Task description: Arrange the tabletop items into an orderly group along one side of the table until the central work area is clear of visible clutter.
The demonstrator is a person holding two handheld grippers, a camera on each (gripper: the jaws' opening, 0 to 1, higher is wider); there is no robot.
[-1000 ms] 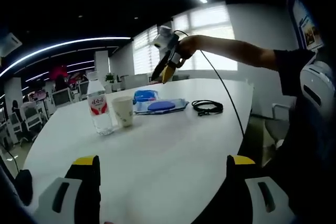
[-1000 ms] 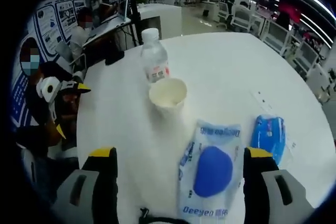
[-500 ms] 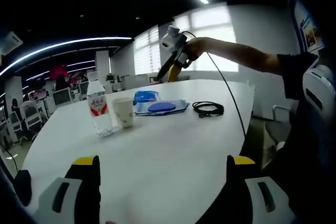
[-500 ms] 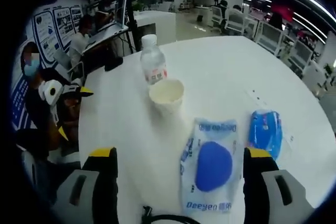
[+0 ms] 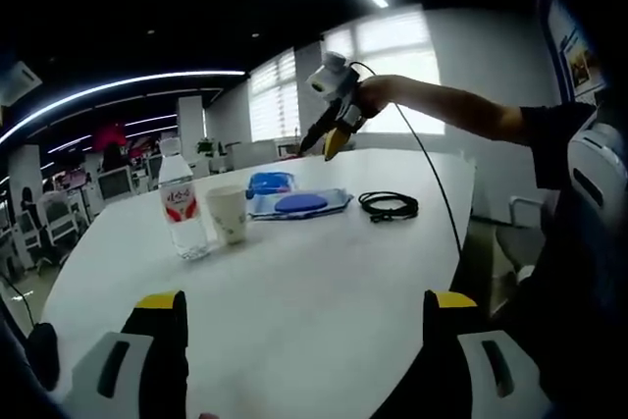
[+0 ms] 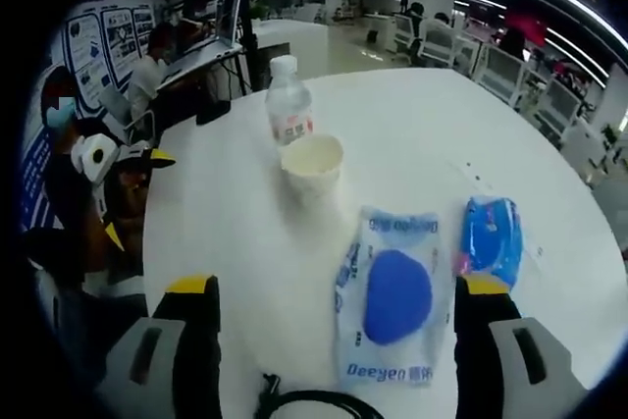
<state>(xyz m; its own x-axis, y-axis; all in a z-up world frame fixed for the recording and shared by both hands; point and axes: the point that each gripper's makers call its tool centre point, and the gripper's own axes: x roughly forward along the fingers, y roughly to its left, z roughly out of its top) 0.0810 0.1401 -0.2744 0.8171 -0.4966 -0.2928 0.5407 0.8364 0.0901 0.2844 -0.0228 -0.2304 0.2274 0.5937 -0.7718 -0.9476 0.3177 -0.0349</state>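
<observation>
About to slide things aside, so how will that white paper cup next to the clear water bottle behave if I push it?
The white paper cup looks open-topped and apparently empty, so probably light and easily tipped. It stands close to the clear water bottle, so a push may knock it against that. Its thin wall would likely crush under a hard squeeze.

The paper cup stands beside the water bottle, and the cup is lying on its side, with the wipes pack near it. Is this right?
Not quite. The paper cup stands upright, mouth up, beside the water bottle, as the right gripper view shows. The wipes pack does lie near it.
</observation>
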